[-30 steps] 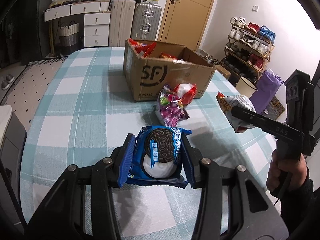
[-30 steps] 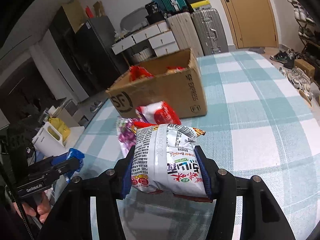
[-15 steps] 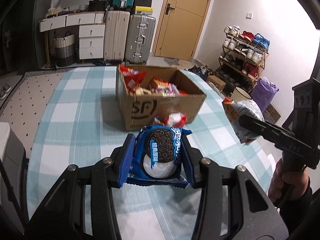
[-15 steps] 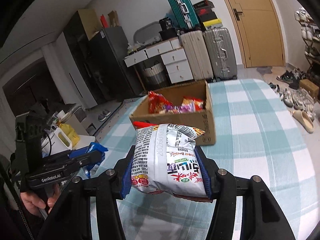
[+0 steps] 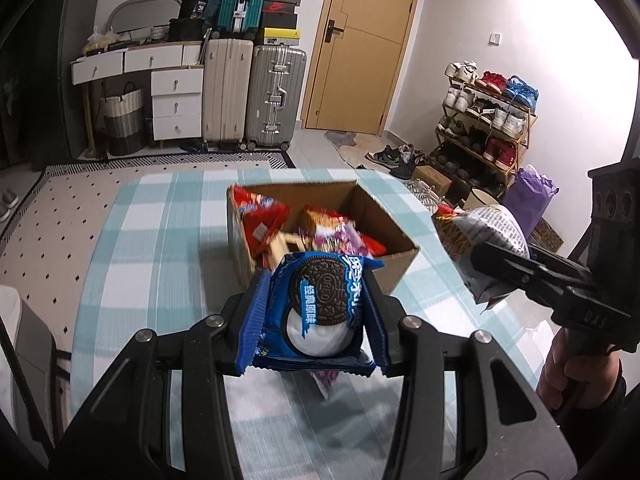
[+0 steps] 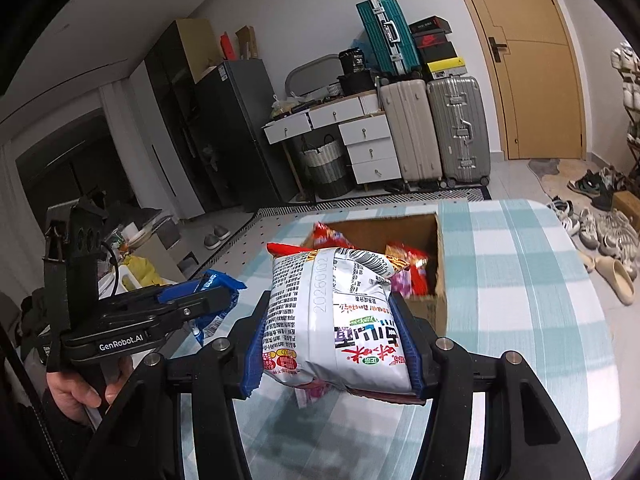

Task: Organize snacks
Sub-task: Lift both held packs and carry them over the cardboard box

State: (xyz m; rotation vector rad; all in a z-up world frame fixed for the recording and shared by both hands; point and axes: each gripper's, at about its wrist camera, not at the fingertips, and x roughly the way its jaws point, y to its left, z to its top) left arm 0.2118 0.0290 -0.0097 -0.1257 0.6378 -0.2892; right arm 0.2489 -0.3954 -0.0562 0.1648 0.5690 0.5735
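My left gripper [image 5: 316, 312] is shut on a blue Oreo packet [image 5: 324, 308], held above the table in front of the open cardboard box [image 5: 400, 264] that holds several snack packs. My right gripper [image 6: 334, 328] is shut on a silver-white snack bag [image 6: 336, 316], held above the table just before the same box [image 6: 438, 304]. In the left wrist view the right gripper [image 5: 496, 264] with its bag [image 5: 480, 236] is at the right. In the right wrist view the left gripper [image 6: 208, 300] with the Oreo packet [image 6: 216, 284] is at the left.
The table has a teal and white checked cloth [image 5: 160, 264]. A purple snack packet [image 5: 326, 384] lies on it under my left gripper, mostly hidden. Suitcases [image 5: 272, 96], drawers [image 5: 176, 104] and a shoe rack [image 5: 484, 120] stand beyond the table.
Both grippers have risen and tilted, so the box's inside now shows from above. The loose packets on the table have dropped out of sight beneath the grippers. Both grips are unchanged.
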